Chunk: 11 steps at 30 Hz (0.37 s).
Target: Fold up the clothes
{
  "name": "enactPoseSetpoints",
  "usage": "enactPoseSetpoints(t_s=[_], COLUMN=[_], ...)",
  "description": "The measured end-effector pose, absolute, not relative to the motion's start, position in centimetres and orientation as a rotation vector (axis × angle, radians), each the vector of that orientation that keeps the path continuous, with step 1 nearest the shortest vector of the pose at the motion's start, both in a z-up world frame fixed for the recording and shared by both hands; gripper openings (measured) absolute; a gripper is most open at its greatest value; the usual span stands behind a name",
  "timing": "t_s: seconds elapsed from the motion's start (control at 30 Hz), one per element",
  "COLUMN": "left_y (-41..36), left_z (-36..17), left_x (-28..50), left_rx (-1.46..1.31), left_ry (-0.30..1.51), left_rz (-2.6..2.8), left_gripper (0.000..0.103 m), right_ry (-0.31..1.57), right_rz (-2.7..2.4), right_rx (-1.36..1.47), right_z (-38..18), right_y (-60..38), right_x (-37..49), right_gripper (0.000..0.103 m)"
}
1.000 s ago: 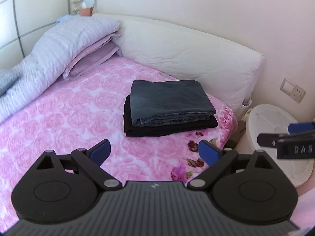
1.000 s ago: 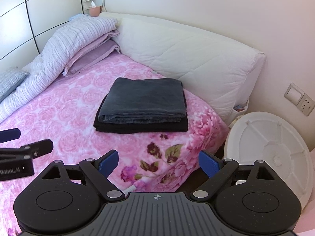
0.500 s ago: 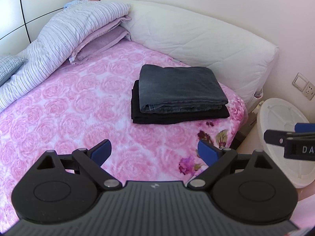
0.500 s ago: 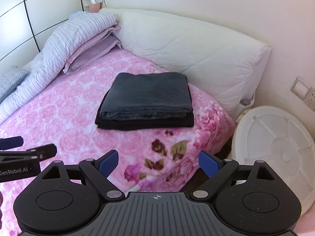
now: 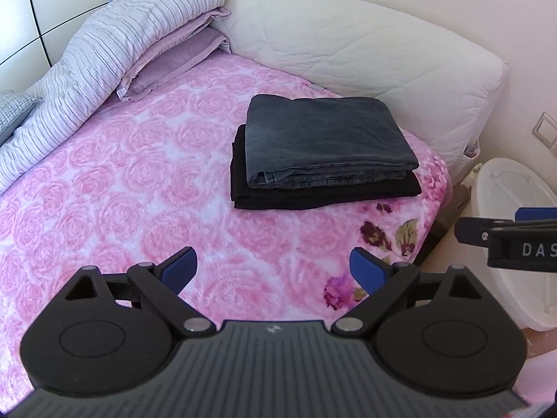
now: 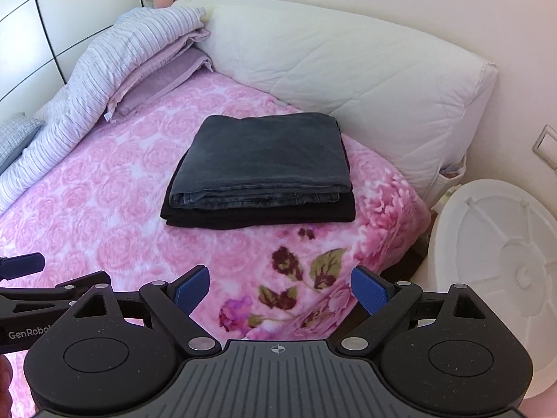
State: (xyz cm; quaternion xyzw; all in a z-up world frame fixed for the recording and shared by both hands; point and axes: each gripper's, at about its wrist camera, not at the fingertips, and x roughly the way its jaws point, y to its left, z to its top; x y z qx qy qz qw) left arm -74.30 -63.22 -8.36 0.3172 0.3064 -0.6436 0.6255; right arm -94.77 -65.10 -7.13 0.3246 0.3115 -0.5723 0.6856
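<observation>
Folded clothes point(image 5: 323, 153) ahead of both empty tongs point(image 5: 273, 268)

I am counting two folded garments stacked on the bed point(image 5: 104, 188): one grey folded garment point(image 5: 323, 139) lying on one black folded garment point(image 5: 313, 196). I am seeing one white bolster point(image 5: 365, 48), one striped quilt point(image 5: 115, 45), one mauve pillow point(image 5: 174, 62), one round white lid point(image 6: 494, 264), and my two hand-held grippers, left hand-held gripper point(image 5: 273, 268) and right hand-held gripper point(image 6: 280, 287).
</observation>
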Motion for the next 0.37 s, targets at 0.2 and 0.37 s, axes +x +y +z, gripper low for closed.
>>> enactPoseSetpoints(t_s=[0.2, 0.37], left_y=[-64.1, -64.5], left_z=[-8.3, -8.2], left_x=[-74.8, -75.1], left_rx=[0.722, 0.708], left_ry=[0.704, 0.715], left_rz=[-1.486, -1.505], left_gripper=[0.093, 0.093], right_ry=[0.705, 0.705], right_rz=[-1.286, -1.296], right_rx=[0.735, 0.730], right_z=[-7.0, -6.8], right_y=[-65.8, -66.2], right_x=[-95.2, -95.4], right_gripper=[0.091, 0.091])
